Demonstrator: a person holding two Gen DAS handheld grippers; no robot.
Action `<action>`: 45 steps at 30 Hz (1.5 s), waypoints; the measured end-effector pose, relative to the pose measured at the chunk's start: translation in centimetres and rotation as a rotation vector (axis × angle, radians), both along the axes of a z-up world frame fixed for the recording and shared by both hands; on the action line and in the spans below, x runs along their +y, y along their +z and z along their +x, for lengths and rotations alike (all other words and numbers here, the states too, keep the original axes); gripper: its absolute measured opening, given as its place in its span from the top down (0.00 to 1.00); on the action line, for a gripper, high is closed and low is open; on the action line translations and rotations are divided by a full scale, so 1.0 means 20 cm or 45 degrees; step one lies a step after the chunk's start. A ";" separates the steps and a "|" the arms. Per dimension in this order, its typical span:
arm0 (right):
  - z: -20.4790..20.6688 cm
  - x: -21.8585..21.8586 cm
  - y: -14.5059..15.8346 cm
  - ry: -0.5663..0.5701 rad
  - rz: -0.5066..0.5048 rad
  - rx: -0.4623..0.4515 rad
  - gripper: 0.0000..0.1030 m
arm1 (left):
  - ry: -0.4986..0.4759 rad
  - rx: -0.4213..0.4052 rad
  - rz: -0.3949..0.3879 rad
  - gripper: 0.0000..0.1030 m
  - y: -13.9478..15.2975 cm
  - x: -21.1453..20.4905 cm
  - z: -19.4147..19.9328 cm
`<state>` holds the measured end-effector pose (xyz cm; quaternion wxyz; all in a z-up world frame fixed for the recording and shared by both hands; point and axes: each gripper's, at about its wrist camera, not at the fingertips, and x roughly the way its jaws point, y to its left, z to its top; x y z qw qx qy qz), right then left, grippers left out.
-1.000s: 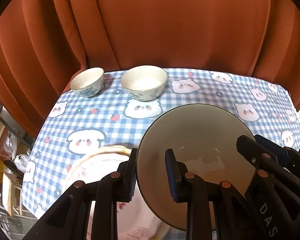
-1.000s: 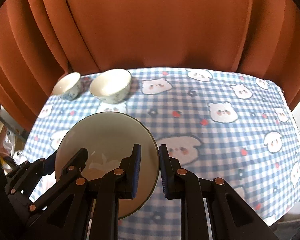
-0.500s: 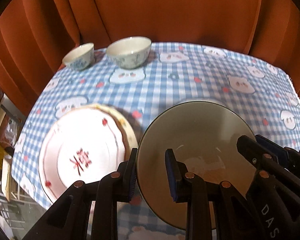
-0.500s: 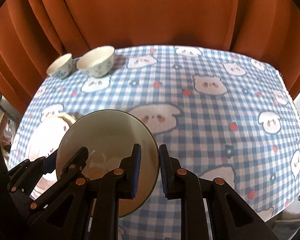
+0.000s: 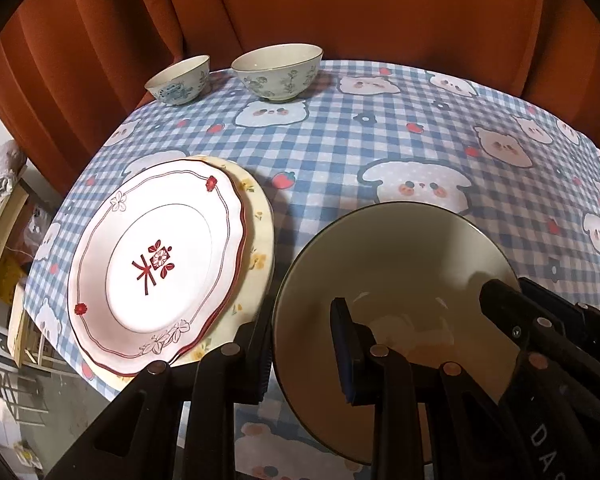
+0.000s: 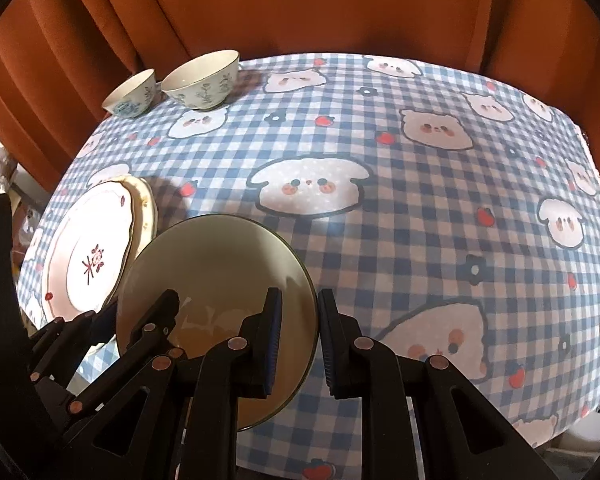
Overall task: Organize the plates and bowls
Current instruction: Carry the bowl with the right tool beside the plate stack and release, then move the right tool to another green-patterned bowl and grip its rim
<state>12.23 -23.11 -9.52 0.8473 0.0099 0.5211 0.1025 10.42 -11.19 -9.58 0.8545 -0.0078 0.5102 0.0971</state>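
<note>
Left wrist view has the grey plate (image 5: 396,264) close in front, held off the checked tablecloth (image 5: 340,152) by both tools. The left gripper (image 5: 300,344) is nearly closed on the plate's left rim, one finger under the edge and the blue-padded one on the inner face. The right gripper (image 5: 540,320) comes in from the right of the plate and pinches the opposite rim. The plate is round, so it has no long axis; its hollow face looks up and toward the cameras, with the far rim raised above the near one.

Just left of the grey plate, on the cloth, lies a white plate with a red border (image 5: 156,264) stacked on a cream floral plate (image 5: 260,240), whose rim shows on the side toward the grey plate. Whether the grey plate's edge overlaps that stack or only stands beside it I cannot tell. Far beyond the grey plate, by the orange curtain (image 5: 340,8), stand two bowls well apart from it: a large floral bowl (image 5: 278,72) and a small blue-patterned bowl (image 5: 178,80) just to its left.

Only this view shows the stack's red centre mark and flowers clearly.

The right wrist view gives what the other lacks: the right gripper (image 6: 298,336) with its fingers narrowly parted around the grey plate's (image 6: 216,272) right rim, and the broad stretch of cloth right of the plate, bare of dishes.
</note>
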 end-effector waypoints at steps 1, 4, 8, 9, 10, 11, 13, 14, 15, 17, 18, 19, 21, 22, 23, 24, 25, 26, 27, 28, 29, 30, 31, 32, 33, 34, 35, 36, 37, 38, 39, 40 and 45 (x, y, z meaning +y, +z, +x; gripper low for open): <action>0.00 0.00 0.00 0.003 0.000 0.001 0.79 | 0.002 -0.004 -0.002 0.76 0.00 0.00 0.00; 0.00 -0.01 0.00 0.007 0.011 -0.002 0.78 | 0.012 -0.003 -0.027 0.69 0.00 0.01 -0.01; -0.02 0.01 0.00 0.035 -0.022 -0.020 0.77 | 0.021 0.010 -0.033 0.64 0.00 0.02 -0.02; -0.02 0.02 0.00 0.039 -0.025 -0.019 0.75 | 0.020 0.009 -0.029 0.63 0.00 0.02 -0.03; -0.02 0.02 0.00 0.042 -0.023 -0.017 0.73 | 0.017 0.011 -0.028 0.63 0.00 0.02 -0.03; -0.02 0.02 0.00 0.040 -0.025 -0.015 0.68 | 0.015 0.010 -0.032 0.59 0.00 0.03 -0.03; -0.02 0.02 0.01 0.029 -0.035 -0.016 0.51 | 0.007 -0.003 -0.041 0.51 0.02 0.04 -0.03; -0.02 0.02 0.02 0.017 -0.037 -0.023 0.41 | 0.003 -0.015 -0.039 0.48 0.03 0.04 -0.04; -0.02 0.01 0.02 0.004 -0.043 -0.030 0.38 | -0.008 -0.029 -0.037 0.44 0.05 0.05 -0.04; -0.02 0.01 0.05 -0.029 -0.050 -0.053 0.37 | -0.046 -0.056 -0.042 0.32 0.08 0.06 -0.05; -0.02 0.01 0.06 -0.042 -0.056 -0.058 0.37 | -0.072 -0.069 -0.048 0.29 0.10 0.06 -0.05; -0.01 0.01 0.07 -0.053 -0.059 -0.060 0.36 | -0.108 -0.090 -0.040 0.29 0.12 0.07 -0.05; -0.02 0.03 0.10 -0.069 -0.058 -0.051 0.36 | -0.156 -0.115 -0.030 0.27 0.15 0.09 -0.04; -0.02 0.05 0.11 -0.075 -0.056 -0.055 0.36 | -0.165 -0.118 -0.030 0.27 0.15 0.11 -0.04; -0.03 0.08 0.13 -0.084 -0.062 -0.069 0.36 | -0.169 -0.116 -0.041 0.27 0.16 0.14 -0.03; -0.03 0.10 0.14 -0.090 -0.070 -0.077 0.35 | -0.172 -0.113 -0.060 0.27 0.17 0.18 -0.02; -0.03 0.13 0.16 -0.096 -0.080 -0.087 0.35 | -0.176 -0.114 -0.069 0.27 0.18 0.21 -0.01; -0.03 0.17 0.17 -0.101 -0.089 -0.097 0.34 | -0.182 -0.118 -0.076 0.27 0.19 0.24 -0.01; -0.03 0.20 0.18 -0.108 -0.095 -0.103 0.33 | -0.188 -0.120 -0.080 0.27 0.20 0.28 0.00; -0.03 0.23 0.19 -0.117 -0.100 -0.108 0.32 | -0.193 -0.122 -0.084 0.27 0.21 0.31 0.01; -0.02 0.27 0.21 -0.131 -0.102 -0.112 0.32 | -0.196 -0.124 -0.091 0.27 0.22 0.35 0.02; -0.02 0.30 0.22 -0.140 -0.102 -0.115 0.32 | -0.197 -0.126 -0.099 0.27 0.23 0.39 0.02; -0.02 0.33 0.23 -0.147 -0.103 -0.118 0.31 | -0.198 -0.127 -0.109 0.27 0.23 0.43 0.03; -0.02 0.38 0.24 -0.152 -0.109 -0.124 0.31 | -0.197 -0.126 -0.120 0.27 0.23 0.47 0.04; -0.01 0.41 0.25 -0.154 -0.114 -0.129 0.31 | -0.193 -0.123 -0.129 0.27 0.23 0.51 0.05; -0.01 0.46 0.25 -0.158 -0.123 -0.133 0.31 | -0.191 -0.120 -0.133 0.27 0.23 0.55 0.05; -0.01 0.50 0.26 -0.158 -0.128 -0.135 0.31 | -0.188 -0.116 -0.139 0.27 0.22 0.59 0.05; -0.01 0.54 0.26 -0.157 -0.133 -0.137 0.31 | -0.190 -0.115 -0.142 0.27 0.22 0.62 0.06; 0.00 0.57 0.26 -0.158 -0.134 -0.138 0.31 | -0.191 -0.116 -0.142 0.27 0.21 0.66 0.06; 0.00 0.62 0.26 -0.160 -0.137 -0.139 0.31 | -0.194 -0.119 -0.141 0.27 0.21 0.70 0.07; 0.01 0.66 0.26 -0.163 -0.137 -0.140 0.30 | -0.198 -0.124 -0.138 0.27 0.21 0.74 0.07; 0.01 0.69 0.26 -0.167 -0.137 -0.142 0.30 | -0.200 -0.127 -0.136 0.27 0.21 0.76 0.08; 0.05 0.88 0.27 -0.193 -0.129 -0.160 0.30 | -0.212 -0.140 -0.131 0.27 0.21 0.94 0.13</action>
